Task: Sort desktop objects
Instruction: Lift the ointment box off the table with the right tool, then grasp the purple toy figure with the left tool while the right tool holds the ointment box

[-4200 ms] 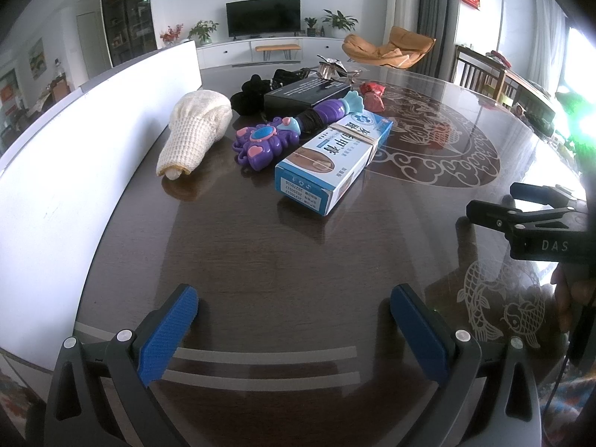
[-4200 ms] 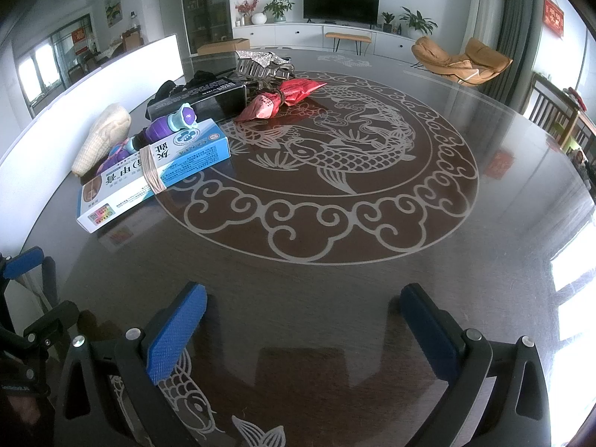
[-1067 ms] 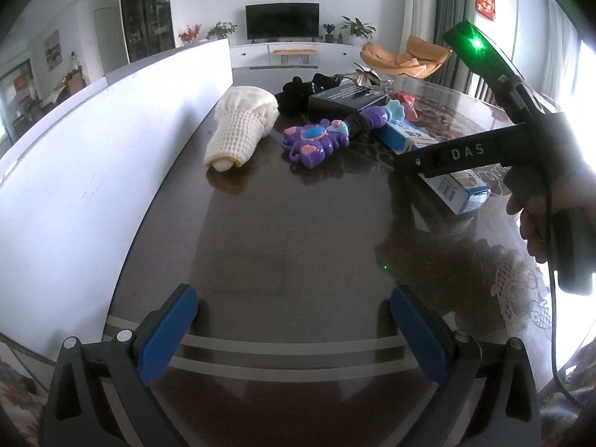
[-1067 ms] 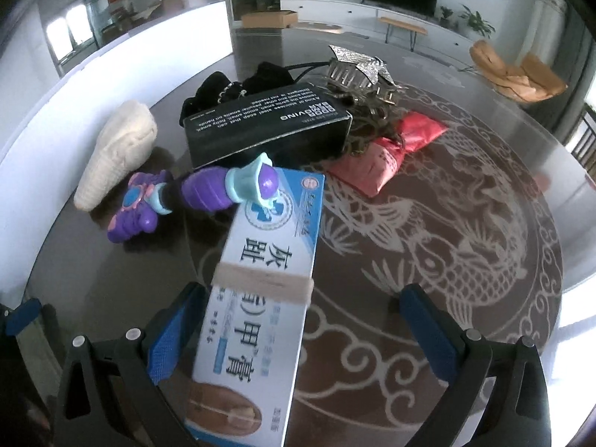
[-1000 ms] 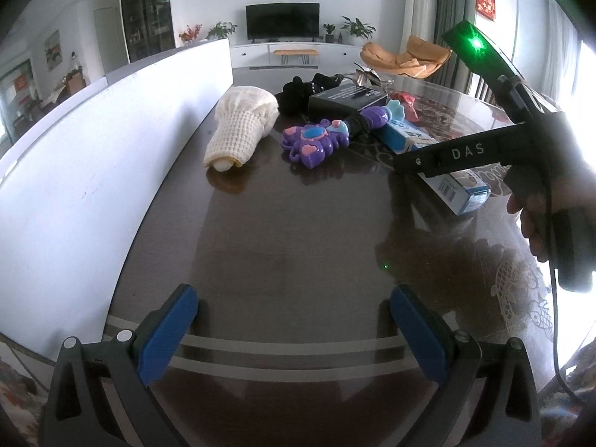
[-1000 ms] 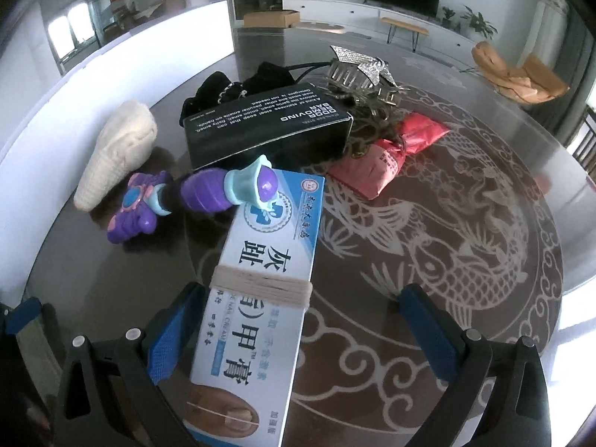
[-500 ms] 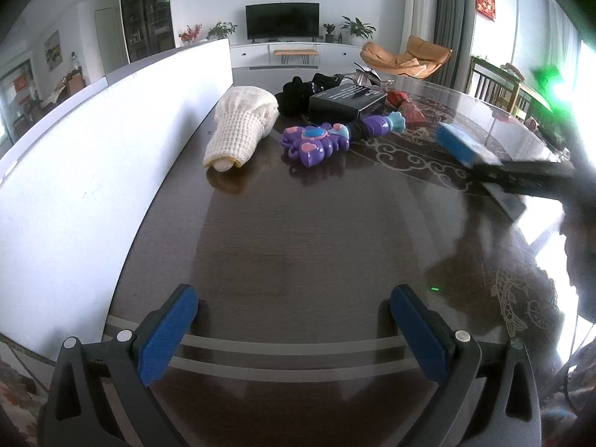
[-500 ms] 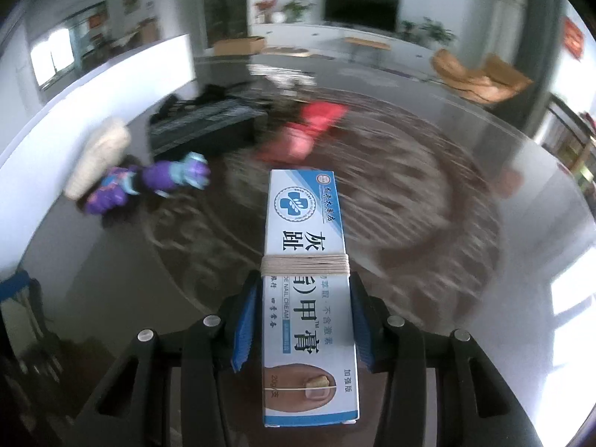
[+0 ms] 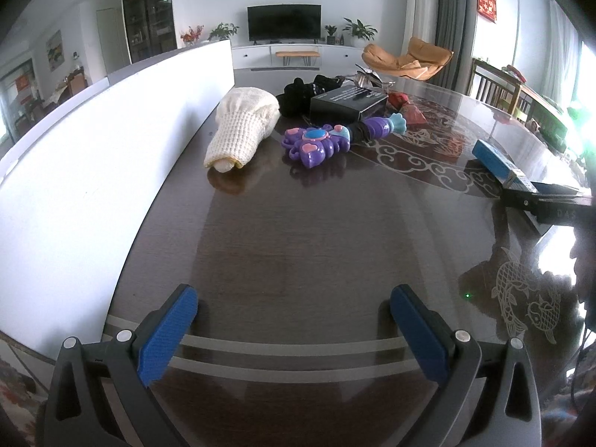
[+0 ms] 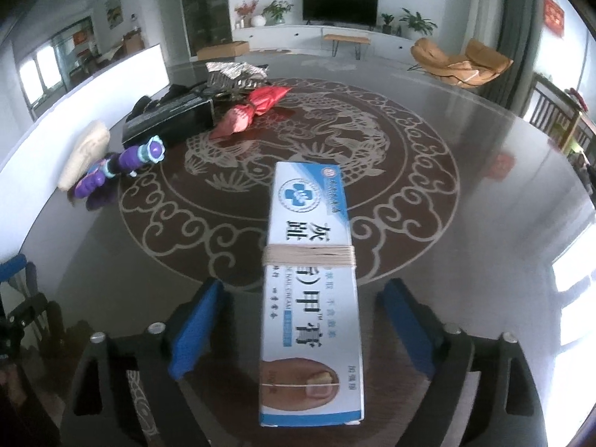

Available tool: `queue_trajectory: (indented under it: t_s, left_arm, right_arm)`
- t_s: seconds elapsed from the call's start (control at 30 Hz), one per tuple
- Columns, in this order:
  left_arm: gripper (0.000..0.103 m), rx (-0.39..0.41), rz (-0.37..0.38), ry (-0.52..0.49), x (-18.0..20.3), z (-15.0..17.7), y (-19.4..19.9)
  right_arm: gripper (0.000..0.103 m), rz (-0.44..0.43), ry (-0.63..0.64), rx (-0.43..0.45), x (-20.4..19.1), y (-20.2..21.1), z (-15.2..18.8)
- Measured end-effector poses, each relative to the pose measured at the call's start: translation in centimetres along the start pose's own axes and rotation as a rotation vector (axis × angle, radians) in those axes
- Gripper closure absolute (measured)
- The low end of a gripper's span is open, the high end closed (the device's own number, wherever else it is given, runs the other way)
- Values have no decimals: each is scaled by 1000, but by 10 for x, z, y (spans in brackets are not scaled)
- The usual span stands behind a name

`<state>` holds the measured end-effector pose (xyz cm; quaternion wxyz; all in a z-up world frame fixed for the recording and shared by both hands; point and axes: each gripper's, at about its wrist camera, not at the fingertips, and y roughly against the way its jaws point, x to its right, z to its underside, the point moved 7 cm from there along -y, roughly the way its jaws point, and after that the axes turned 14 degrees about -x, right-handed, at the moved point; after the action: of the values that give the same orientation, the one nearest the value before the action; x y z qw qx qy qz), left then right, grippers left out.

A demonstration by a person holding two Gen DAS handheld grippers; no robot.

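A blue and white nail cream box (image 10: 311, 279) with a rubber band around it lies on the dark table between the fingers of my right gripper (image 10: 303, 320), which stands open with gaps on both sides of the box. The box also shows at the right of the left wrist view (image 9: 497, 164). My left gripper (image 9: 294, 329) is open and empty over bare table near the front edge. A purple toy wand (image 9: 331, 139), a cream knitted cover (image 9: 244, 130), a black box (image 9: 348, 102) and a red pouch (image 10: 253, 111) lie in a cluster further back.
A white wall panel (image 9: 93, 156) runs along the table's left side. A black cloth (image 9: 298, 93) and a silver foil piece (image 10: 234, 72) lie behind the black box. The table (image 10: 447, 242) has a round dragon pattern in the middle.
My right gripper took the nail cream box from beside the toy wand, carried it right to the table's front, and has now opened around it. The left gripper has not moved.
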<state>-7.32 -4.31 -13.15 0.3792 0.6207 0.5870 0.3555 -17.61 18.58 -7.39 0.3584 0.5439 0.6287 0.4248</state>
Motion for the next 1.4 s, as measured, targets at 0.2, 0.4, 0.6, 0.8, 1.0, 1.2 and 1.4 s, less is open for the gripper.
queue_trajectory:
  t_s: [0.2,0.4,0.6,0.8,1.0,1.2,1.4]
  left_arm:
    - [0,-1,0,0,0,0,-1]
    - [0,-2,-4,4,1,1,-1]
    - [0,-2,-4,4,1,1,-1]
    - [0,-4,-4,3,2,1,-1]
    - [0,-70,23,-43,4,-6,-6]
    - [0,-91,52,-97,9,-51,-21]
    - [0,-84,32,-246,44,-112,-34]
  right_arm:
    - [0,-5,13,-16,-4,-4,3]
    - [0,-5,13,-15,-4,-4,3]
    - [0,-5,14,-15,-4,-4,3]
    - [0,-5,14,-15,-4,-5,2]
    - [0,-6,14,-15,-4,-5,2]
    - [0,-6,14,-15,-4,-4,3]
    - [0,-6,15,-15,-4,-4,3]
